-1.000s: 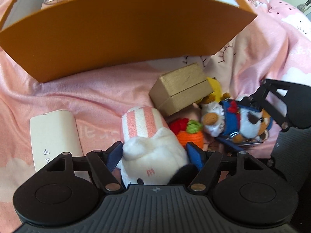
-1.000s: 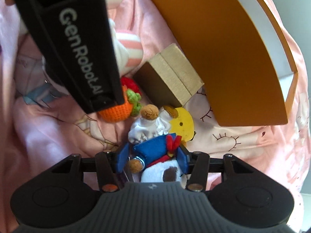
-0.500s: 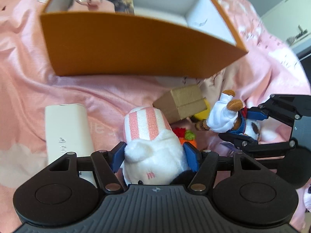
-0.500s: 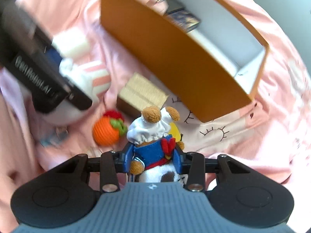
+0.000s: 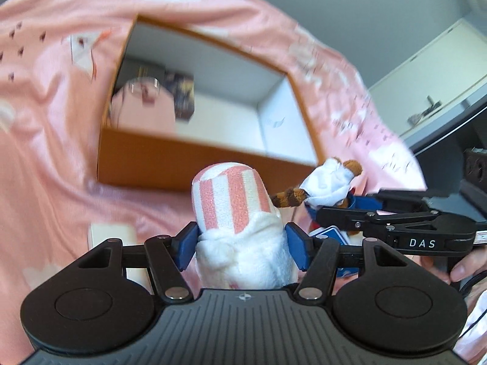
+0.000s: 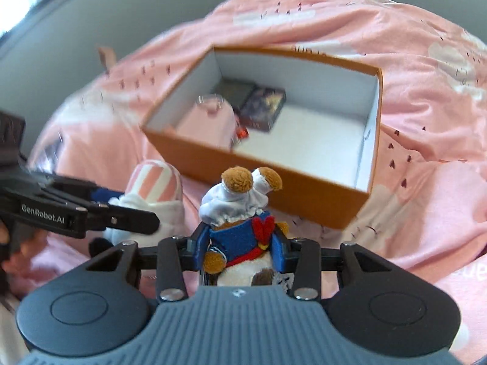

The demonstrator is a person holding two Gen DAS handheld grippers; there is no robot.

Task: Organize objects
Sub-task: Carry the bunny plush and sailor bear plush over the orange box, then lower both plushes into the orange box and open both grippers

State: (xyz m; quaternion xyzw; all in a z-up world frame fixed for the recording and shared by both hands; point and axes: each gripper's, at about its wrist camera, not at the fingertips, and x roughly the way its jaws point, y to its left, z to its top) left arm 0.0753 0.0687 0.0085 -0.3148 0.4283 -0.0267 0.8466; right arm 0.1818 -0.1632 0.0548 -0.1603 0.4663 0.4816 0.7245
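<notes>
My left gripper (image 5: pixel 242 245) is shut on a white plush with a pink-striped hat (image 5: pixel 234 200) and holds it in the air in front of the orange box (image 5: pixel 182 167). My right gripper (image 6: pixel 240 248) is shut on a small plush doll in a blue dress (image 6: pixel 240 213), also lifted, near the box's front wall (image 6: pixel 274 182). Each gripper shows in the other's view: the right one (image 5: pixel 365 213) beside the striped plush, the left one (image 6: pixel 91 210) at the left with the striped plush (image 6: pixel 155 182).
The box is open, white inside, and holds a pink item (image 6: pixel 210 121) and dark booklets (image 6: pixel 264 106) at its left end. It sits on a pink printed bedsheet (image 6: pixel 411 76). A cream flat case (image 5: pixel 111 234) lies on the sheet under my left gripper.
Both grippers have risen well above the sheet with their plush toys and now look down into the box. The items left on the sheet have dropped out of view.
</notes>
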